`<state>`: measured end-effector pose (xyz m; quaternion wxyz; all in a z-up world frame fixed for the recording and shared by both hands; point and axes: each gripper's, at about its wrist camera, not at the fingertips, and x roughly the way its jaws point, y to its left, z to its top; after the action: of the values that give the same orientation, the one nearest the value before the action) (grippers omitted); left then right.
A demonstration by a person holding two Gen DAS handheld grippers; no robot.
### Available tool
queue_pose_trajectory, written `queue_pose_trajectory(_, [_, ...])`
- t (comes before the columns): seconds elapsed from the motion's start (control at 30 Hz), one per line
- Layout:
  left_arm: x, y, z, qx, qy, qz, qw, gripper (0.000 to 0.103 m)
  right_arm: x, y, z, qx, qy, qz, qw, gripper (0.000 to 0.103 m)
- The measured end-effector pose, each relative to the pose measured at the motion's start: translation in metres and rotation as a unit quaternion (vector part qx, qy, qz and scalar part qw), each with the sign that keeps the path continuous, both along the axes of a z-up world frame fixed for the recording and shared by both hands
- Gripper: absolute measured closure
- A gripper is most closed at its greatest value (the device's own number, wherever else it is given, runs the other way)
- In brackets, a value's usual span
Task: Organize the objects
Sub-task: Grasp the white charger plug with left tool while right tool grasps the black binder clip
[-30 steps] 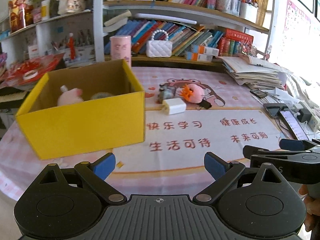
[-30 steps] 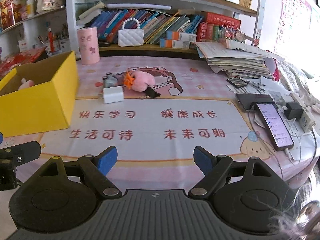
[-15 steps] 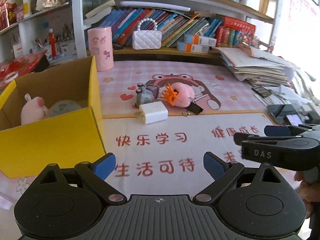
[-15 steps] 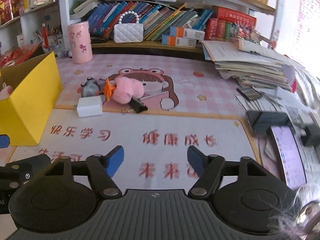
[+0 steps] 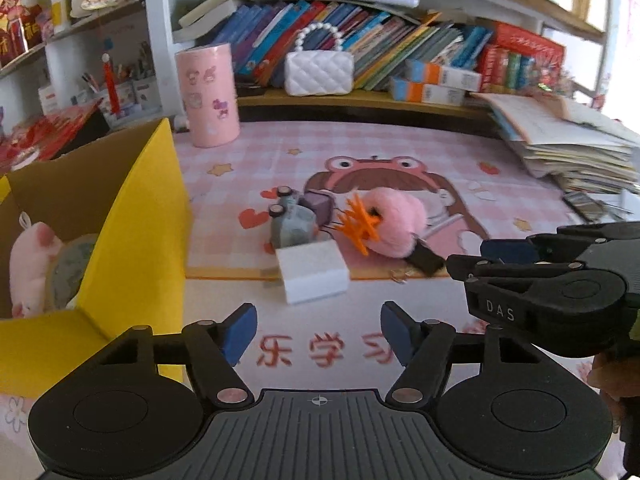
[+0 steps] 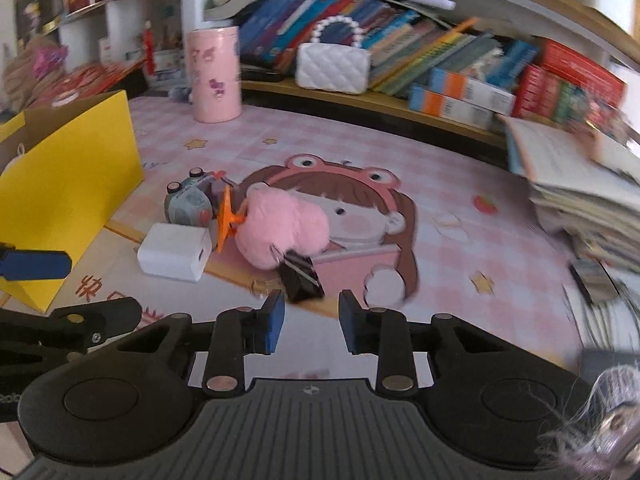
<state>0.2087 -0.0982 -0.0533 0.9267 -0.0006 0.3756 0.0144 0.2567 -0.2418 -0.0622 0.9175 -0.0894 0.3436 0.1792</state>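
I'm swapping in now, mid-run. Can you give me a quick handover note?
Left gripper: closing, nothing between its pads.
Right gripper: closing, nothing gripped, just short of the black binder clip.
Done: pink plush and a round item lie in the yellow box.
Left on the mat: white charger, pink fluffy clip, grey toy, binder clip.
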Motion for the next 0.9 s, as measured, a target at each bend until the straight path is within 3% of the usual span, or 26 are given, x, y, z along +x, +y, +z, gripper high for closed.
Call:
queue_pose_trajectory(0.33, [0.033, 0.003, -0.011, 0.015, 0.016, 0.022, 0.9995, 0.032, 0.044, 0.021, -0.018, -0.021, 0.004, 0.056, 0.998, 0.075])
queue_pose_trajectory(0.5, [0.044, 0.002, -0.017, 0.008, 0.024, 0.021, 0.9995, 0.032, 0.054, 0.017, -0.024, -0.019, -0.002, 0.081, 0.997, 0.09])
queue_pose_trajectory(0.77, [0.069, -0.001, -0.032, 0.015, 0.036, 0.044, 0.9983, 0.027, 0.054, -0.013, -0.01, 0.025, 0.013, 0.024, 0.999, 0.091])
queue_pose_trajectory(0.9, [0.076, 0.001, -0.037, 0.018, 0.041, 0.048, 0.9979, 0.035, 0.042, -0.022, -0.001, 0.044, 0.019, 0.007, 0.999, 0.091])
